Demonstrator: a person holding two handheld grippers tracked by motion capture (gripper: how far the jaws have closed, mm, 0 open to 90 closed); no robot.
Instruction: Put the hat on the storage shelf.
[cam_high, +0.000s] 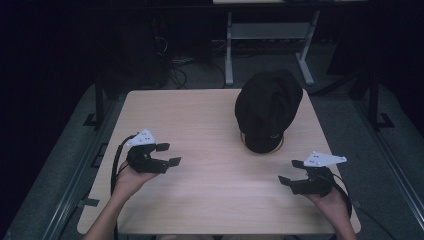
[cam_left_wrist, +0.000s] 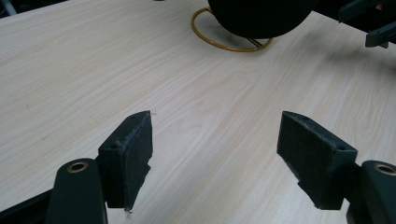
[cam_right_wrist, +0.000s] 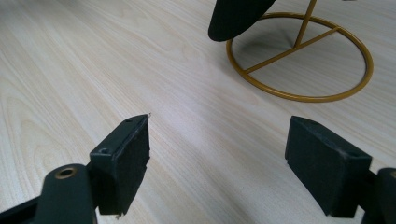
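Note:
A black cap (cam_high: 267, 107) sits on a gold wire stand (cam_right_wrist: 299, 56) at the back right of the light wooden table (cam_high: 210, 180). My left gripper (cam_high: 169, 154) hovers over the table's left side, open, with bare wood between its pads (cam_left_wrist: 135, 154). Over the front right, my right gripper (cam_high: 291, 171) is open too, nothing between its pads (cam_right_wrist: 126, 163). The cap's brim (cam_right_wrist: 236, 18) hangs above the stand's round base. In the left gripper view the cap (cam_left_wrist: 259, 16) and its stand ring (cam_left_wrist: 224, 39) lie ahead, with the right gripper (cam_left_wrist: 373, 23) at the far right.
Table edges run close to both hands at the front. Behind the table stand a metal desk frame (cam_high: 265, 45) and loose cables on a dark floor. Bare wood lies between the two grippers.

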